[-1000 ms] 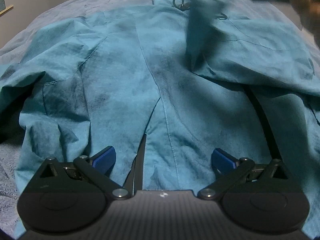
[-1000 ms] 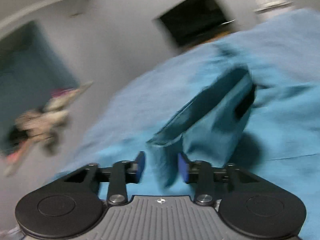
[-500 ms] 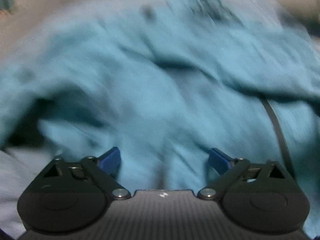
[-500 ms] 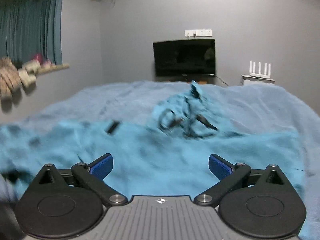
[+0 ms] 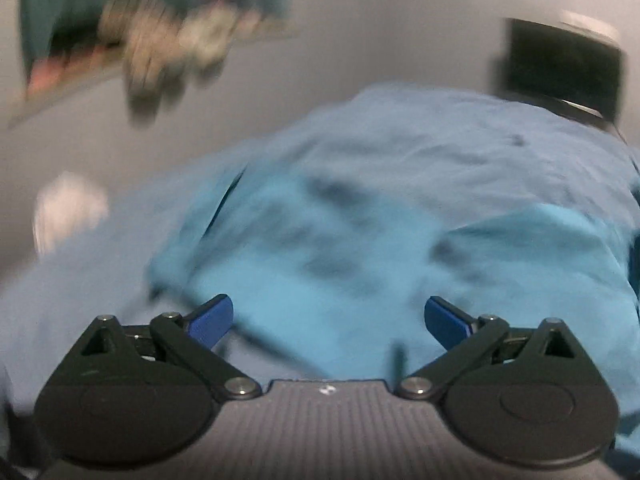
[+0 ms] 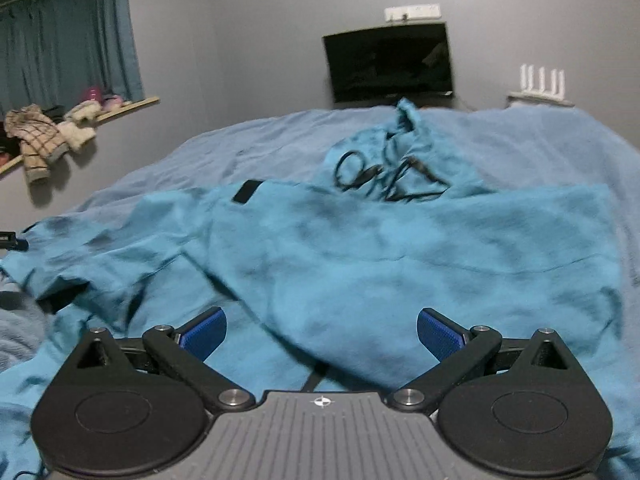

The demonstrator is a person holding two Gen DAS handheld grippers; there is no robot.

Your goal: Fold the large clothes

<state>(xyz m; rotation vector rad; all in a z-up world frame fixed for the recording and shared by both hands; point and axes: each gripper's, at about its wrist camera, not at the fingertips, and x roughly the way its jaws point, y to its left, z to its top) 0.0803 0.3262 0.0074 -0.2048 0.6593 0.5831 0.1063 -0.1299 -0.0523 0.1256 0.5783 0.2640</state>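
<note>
A large teal jacket [image 6: 380, 248] lies spread on the bed, its right sleeve folded across the body, its hood with black drawcords [image 6: 384, 176] at the far end. A black cuff tab [image 6: 246, 192] shows on the folded sleeve. My right gripper [image 6: 320, 334] is open and empty just above the jacket's near hem. In the blurred left wrist view the jacket [image 5: 360, 252] fills the middle. My left gripper [image 5: 328, 322] is open and empty over the jacket's near edge.
A blue blanket [image 6: 540, 140] covers the bed. A dark TV [image 6: 388, 64] and a white router [image 6: 540, 80] stand by the far wall. A window ledge with clothes [image 6: 48, 136] and curtains is at the left.
My right gripper let go of the sleeve, which now lies across the jacket, and drew back open. My left gripper swung quickly leftward and up, staying open.
</note>
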